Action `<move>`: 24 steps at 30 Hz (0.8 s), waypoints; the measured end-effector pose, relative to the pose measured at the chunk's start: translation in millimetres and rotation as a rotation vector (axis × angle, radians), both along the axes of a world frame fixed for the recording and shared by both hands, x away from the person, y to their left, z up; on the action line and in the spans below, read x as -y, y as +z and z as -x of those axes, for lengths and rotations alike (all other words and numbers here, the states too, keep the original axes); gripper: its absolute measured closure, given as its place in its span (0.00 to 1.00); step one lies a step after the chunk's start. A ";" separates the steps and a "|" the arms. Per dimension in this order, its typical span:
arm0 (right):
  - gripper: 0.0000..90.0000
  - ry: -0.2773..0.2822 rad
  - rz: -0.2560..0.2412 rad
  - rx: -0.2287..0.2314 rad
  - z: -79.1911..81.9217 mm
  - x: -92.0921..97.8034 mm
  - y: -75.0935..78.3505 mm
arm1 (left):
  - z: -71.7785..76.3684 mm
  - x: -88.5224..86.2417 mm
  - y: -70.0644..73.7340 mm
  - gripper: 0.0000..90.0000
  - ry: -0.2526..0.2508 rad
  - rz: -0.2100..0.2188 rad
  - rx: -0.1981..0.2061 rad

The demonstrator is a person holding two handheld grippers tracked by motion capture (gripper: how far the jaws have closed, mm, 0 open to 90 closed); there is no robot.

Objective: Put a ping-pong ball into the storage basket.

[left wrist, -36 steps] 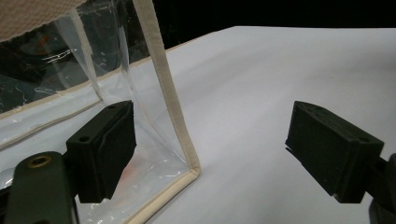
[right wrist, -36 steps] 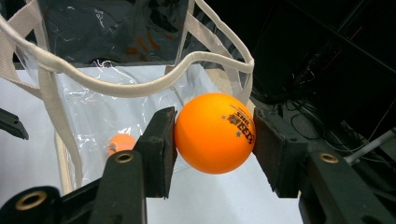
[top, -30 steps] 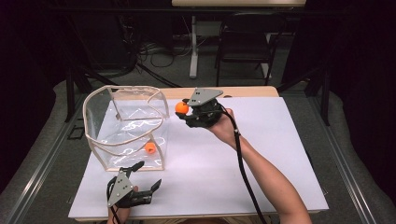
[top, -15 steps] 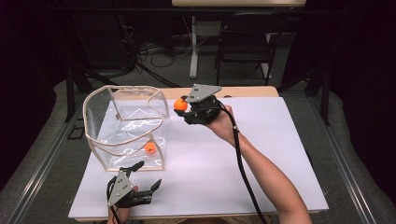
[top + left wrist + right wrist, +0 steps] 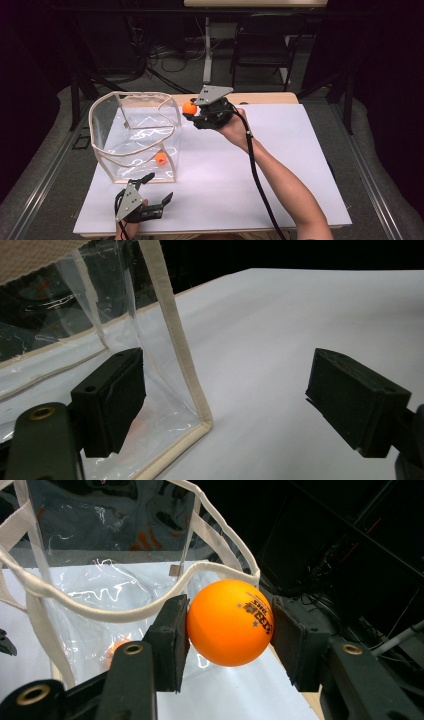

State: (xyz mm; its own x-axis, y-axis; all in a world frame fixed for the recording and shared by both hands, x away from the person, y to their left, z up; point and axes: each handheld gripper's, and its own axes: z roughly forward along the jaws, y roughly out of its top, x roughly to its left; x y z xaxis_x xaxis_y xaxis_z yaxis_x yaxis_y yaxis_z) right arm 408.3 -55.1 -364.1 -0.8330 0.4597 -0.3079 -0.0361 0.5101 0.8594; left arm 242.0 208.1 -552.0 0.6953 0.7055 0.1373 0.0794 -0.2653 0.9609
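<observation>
Item: my right gripper point(image 5: 227, 630). Jaws closed on an orange ping-pong ball point(image 5: 230, 622), one pad on each side, ball seated at mid-height with black print facing up and right. Carried in the air just beside the right upper rim of the bag, not yet over its mouth.

Item: my left gripper point(image 5: 145, 200). Jaws spread wide, nothing between them. Resting low at the near edge of the table, with the bag's near corner seam just ahead of its left pad point(image 5: 112, 400).

Item: clear plastic bag point(image 5: 135, 137), cream fabric trim, standing open on the white table top point(image 5: 280, 170). Rim wavy and sagging, walls soft.

Item: second orange ball point(image 5: 160, 159), lying on the bag floor near its front right corner.

Hazards, as I judge them: a smooth round ball held on two flat pads may squirt out if I ease the grip unevenly; released before clearing the trim, it would likely strike the rim, bounce and roll off the table. Brushing the limp wall could fold the mouth shut or tip the bag, as my left is not steadying it.

Room: open white surface to the right and in front; far table edge close behind my right hand; the bag mouth to the left stands broad
</observation>
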 end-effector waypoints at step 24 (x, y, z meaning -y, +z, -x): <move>0.56 0.049 0.019 -0.002 0.0 -27.3 12.4 | 0.3 -1.1 0.4 0.18 0.003 0.001 0.003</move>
